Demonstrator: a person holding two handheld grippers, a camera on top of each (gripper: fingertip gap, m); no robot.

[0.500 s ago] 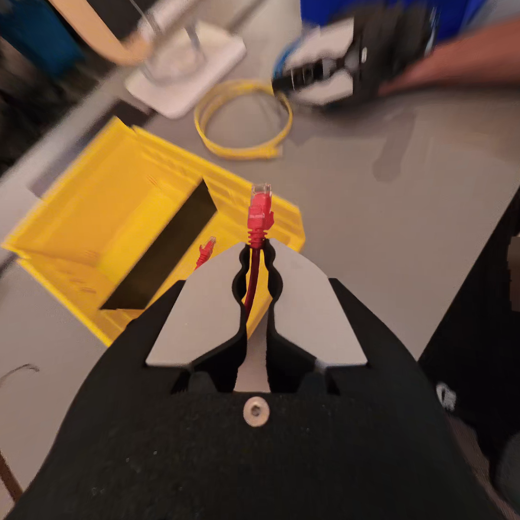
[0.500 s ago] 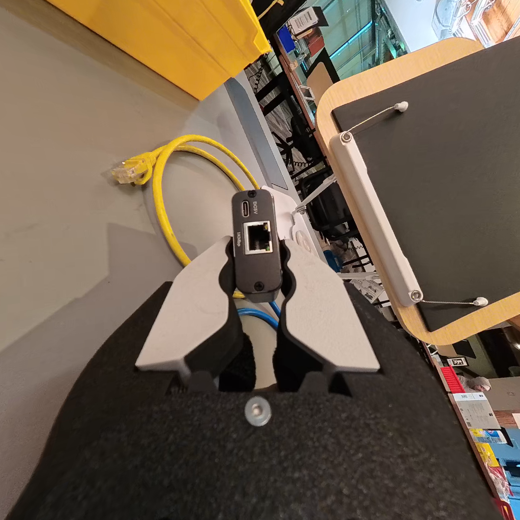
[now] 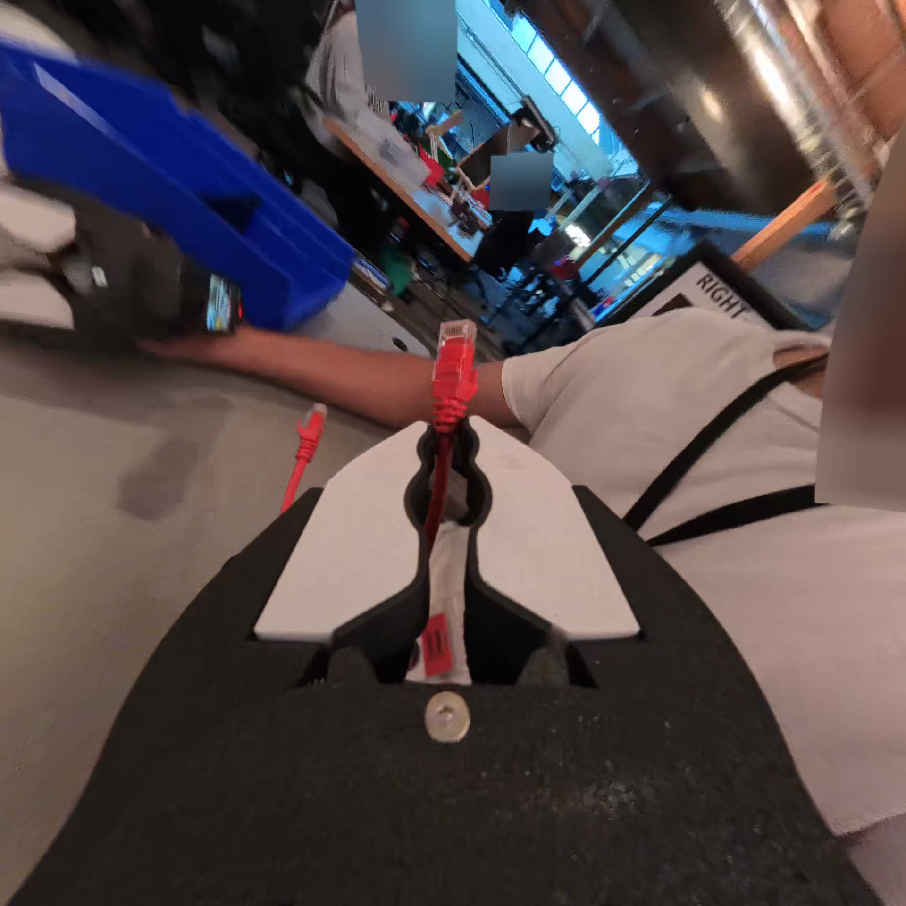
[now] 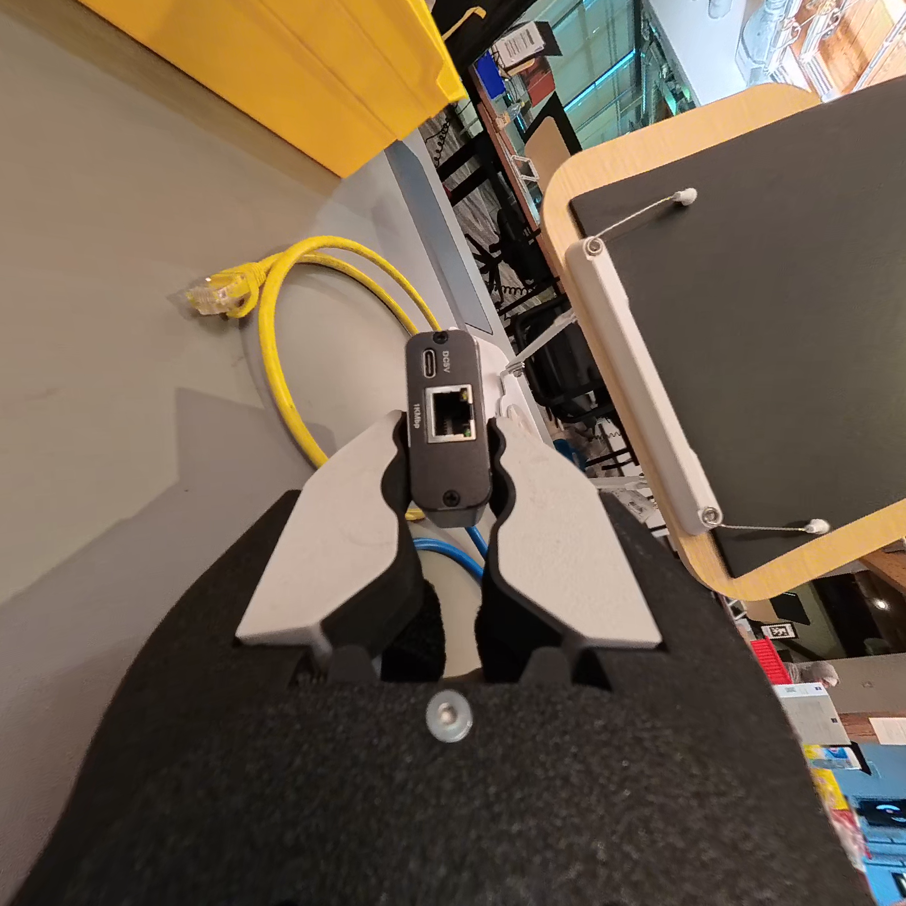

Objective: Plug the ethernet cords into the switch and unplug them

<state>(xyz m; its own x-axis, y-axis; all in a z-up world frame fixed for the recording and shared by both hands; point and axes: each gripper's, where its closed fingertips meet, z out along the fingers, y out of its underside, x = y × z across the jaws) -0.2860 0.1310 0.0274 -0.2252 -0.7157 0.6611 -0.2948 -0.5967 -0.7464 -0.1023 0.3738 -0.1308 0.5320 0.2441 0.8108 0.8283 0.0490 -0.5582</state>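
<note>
The left gripper (image 3: 448, 431) was closed on a red ethernet cord (image 3: 440, 485) just behind its ribbed boot, the clear-tipped plug (image 3: 456, 360) standing beyond the fingertips. The cord's other plug (image 3: 310, 429) rose free to the left over the grey bench (image 3: 98, 539). Only this view showed the person's forearm (image 3: 314, 363) and white sleeve crossing behind the plug, and, blurred at far left, the right gripper before a blue bin (image 3: 162, 176).

The right gripper (image 4: 447, 431) was clamped on the flanks of a small dark metal switch (image 4: 447, 426), its rectangular port facing the camera. A blue cord (image 4: 456, 551) curved beneath it. Only this view showed a yellow cord (image 4: 274, 343) looped on the bench beyond, a yellow plastic bin (image 4: 304, 73) farther back, and a wood-edged black panel (image 4: 760, 318) at right.
</note>
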